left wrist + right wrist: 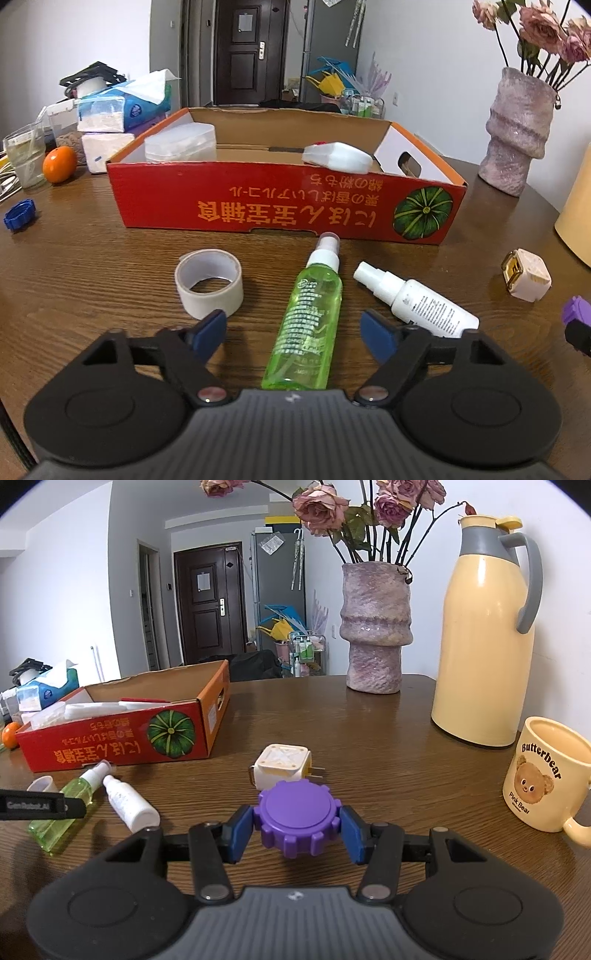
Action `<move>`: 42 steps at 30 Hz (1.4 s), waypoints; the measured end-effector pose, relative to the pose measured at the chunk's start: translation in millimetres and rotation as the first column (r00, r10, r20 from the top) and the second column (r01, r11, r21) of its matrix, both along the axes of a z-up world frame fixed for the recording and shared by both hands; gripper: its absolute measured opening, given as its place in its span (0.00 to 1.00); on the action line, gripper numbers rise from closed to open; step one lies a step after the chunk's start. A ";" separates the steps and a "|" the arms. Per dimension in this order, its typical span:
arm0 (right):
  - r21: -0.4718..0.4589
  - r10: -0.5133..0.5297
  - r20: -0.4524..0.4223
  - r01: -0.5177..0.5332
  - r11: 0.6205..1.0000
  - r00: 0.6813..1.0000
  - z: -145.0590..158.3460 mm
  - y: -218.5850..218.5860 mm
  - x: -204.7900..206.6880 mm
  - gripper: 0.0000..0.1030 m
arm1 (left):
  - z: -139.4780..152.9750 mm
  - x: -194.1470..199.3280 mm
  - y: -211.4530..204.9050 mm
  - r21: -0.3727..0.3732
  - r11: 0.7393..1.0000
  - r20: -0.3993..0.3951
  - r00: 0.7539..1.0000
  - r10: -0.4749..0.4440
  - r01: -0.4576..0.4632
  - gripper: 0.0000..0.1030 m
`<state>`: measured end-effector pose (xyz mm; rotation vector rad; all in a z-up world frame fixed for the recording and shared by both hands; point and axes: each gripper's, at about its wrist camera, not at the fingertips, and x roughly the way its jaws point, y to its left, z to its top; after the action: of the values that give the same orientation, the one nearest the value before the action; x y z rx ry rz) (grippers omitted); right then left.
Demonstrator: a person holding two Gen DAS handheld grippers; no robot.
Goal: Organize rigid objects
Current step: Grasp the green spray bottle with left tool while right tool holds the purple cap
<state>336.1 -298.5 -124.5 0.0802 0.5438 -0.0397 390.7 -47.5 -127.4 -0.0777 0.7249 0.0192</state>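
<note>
A green spray bottle (310, 317) lies on the wooden table (92, 280), nozzle toward a red cardboard box (258, 206). My left gripper (293, 332) is open with its blue pads on either side of the bottle, clear of it. A white spray bottle (417, 299) lies to its right and a roll of tape (208, 282) to its left. My right gripper (295, 827) is shut on a purple gear-shaped cap (295, 816) just above the table. A white plug adapter (282, 766) sits right behind it. The box holds a white container (181, 142) and a white bottle (338, 157).
A blue cap (19, 214), an orange (59, 164), a glass and tissue packs (122, 107) crowd the left end. A purple vase (376, 627) with dried roses, a cream thermos jug (484, 635) and a bear mug (546, 775) stand at the right.
</note>
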 end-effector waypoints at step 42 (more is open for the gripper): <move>0.017 0.039 0.034 -0.040 0.999 0.999 5.5 28.3 -10.6 0.49 | 23.5 -26.2 6.9 -0.013 0.999 0.091 0.995 -0.035 0.036 0.31</move>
<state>325.4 -270.2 -119.1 0.0874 0.5124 0.0048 364.6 -40.6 -103.9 -0.0794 0.6357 -0.0235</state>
